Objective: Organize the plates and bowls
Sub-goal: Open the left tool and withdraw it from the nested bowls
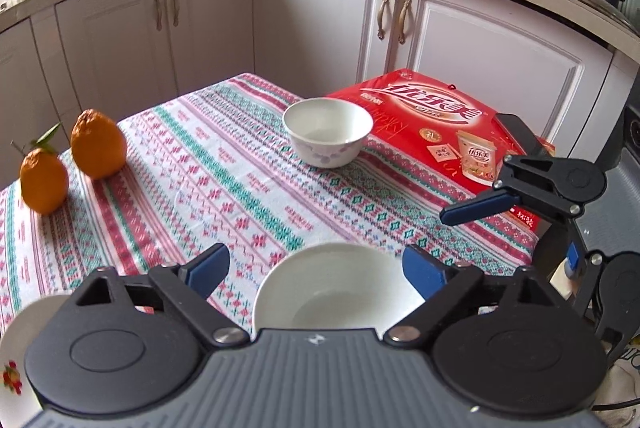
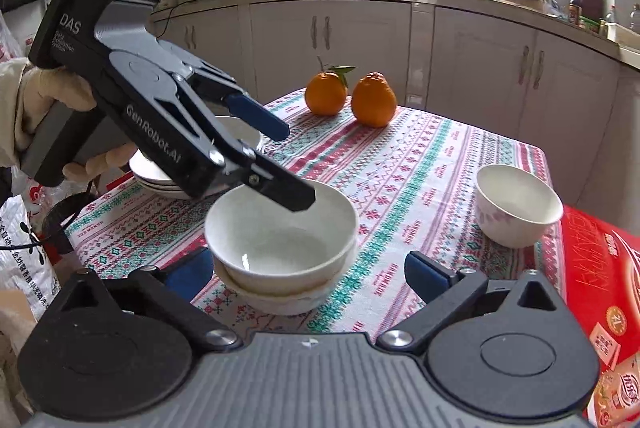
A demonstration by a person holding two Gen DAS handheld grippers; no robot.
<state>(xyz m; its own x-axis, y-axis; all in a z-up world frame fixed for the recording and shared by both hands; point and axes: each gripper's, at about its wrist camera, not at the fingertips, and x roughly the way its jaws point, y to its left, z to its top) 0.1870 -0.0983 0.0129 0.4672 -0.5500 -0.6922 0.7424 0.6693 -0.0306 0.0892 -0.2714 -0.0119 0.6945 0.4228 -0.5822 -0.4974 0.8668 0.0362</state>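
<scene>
Patterned tablecloth (image 2: 420,164) covers the table; red carton (image 1: 432,116) at its right edge. Stack of plates (image 2: 160,180) near left corner, behind left gripper (image 2: 294,168). Two nested white bowls (image 2: 280,248) at near edge; left gripper spread above them, right gripper (image 2: 308,272) spread either side, neither touching. Single flowered bowl (image 2: 516,208) beside carton. Two oranges (image 2: 350,96) at far edge.
</scene>
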